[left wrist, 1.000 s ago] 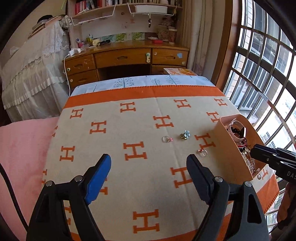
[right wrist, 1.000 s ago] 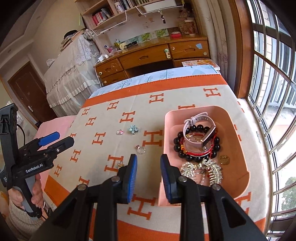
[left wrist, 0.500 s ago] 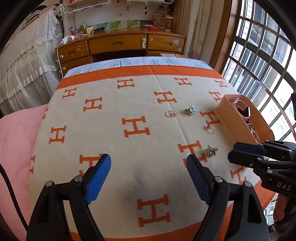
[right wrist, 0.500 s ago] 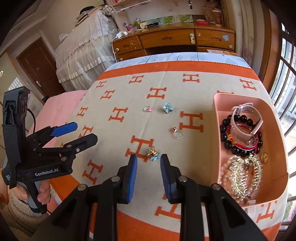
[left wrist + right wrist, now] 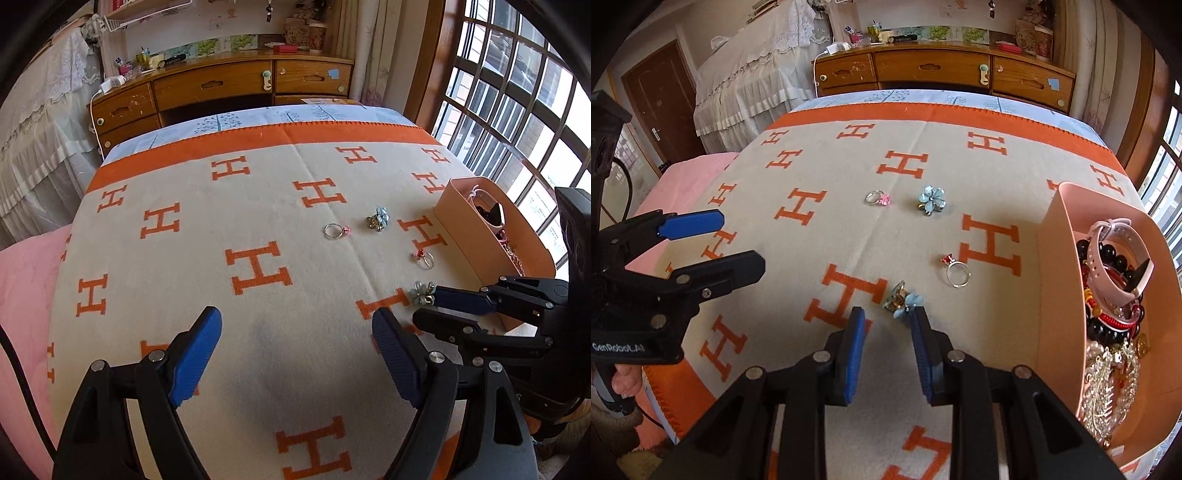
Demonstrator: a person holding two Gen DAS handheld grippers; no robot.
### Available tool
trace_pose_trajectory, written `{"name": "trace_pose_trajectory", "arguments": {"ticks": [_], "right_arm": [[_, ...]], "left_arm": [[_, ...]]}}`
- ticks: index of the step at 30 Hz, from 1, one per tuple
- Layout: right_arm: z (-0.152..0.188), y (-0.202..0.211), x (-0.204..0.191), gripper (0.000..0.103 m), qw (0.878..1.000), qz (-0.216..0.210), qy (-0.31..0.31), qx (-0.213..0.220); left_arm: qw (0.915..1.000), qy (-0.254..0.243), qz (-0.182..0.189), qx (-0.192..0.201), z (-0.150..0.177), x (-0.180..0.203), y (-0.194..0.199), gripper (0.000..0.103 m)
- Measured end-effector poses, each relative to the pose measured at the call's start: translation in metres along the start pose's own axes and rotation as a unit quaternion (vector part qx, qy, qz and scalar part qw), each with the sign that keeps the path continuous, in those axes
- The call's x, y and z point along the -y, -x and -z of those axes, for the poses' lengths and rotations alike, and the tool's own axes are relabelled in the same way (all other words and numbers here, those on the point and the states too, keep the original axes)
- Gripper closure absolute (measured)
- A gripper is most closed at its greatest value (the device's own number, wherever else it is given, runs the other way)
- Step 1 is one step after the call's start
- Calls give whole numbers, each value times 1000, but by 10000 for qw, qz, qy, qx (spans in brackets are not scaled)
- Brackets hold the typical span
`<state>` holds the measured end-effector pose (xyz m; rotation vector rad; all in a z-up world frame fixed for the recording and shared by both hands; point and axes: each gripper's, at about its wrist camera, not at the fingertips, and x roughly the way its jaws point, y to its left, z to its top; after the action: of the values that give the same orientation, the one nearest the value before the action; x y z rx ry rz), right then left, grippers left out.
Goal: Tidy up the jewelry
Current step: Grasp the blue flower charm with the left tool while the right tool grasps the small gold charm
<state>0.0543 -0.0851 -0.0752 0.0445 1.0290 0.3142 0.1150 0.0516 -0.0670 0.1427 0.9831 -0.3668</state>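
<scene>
Four small pieces lie on the H-patterned blanket (image 5: 184, 266): a pink-stone ring (image 5: 877, 198), a blue flower piece (image 5: 931, 199), a red-stone ring (image 5: 956, 271) and a nearer blue flower piece (image 5: 903, 300). My right gripper (image 5: 888, 314) hovers just short of that nearer flower (image 5: 423, 292), which lies right ahead of its tips. Its jaws stand a narrow gap apart with nothing between the pads. My left gripper (image 5: 295, 325) is wide open over bare blanket, to the left of the jewelry. A pink box (image 5: 1060, 295) at the right holds a watch band, bead bracelets and chains.
The blanket's orange border and the bed's front edge run just below both grippers. A wooden desk with drawers (image 5: 236, 85) stands beyond the bed, a barred window (image 5: 517, 110) at the right, and a pink cover (image 5: 22, 280) at the left.
The right gripper has swung left from over the pink box and come down at the nearer blue flower piece. The left gripper has sunk closer to the blanket. Neither jaw gap changed.
</scene>
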Motion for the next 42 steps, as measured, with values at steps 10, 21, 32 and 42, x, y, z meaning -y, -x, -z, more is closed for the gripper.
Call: {"name": "trace_pose_trajectory", "arguments": {"ticks": [10,21,32,42], "right_arm": [[-5,-3,5,77,9998,-101,-161,88],[1,7,12,88,9989,-249,-234,315],[16,20,12,88,9963,-641,-255,515],[20,32,19,98,9925,-845,-372,804]], "left_arm": [[9996,-145,250,42,-50,19,-30,21],[9974,-324,617,-170,-72,49,-69,25],[9951,-832,386,-360,-75,79,-97,84],[9960,-815,372,-26,-73,90,-61,87]]}}
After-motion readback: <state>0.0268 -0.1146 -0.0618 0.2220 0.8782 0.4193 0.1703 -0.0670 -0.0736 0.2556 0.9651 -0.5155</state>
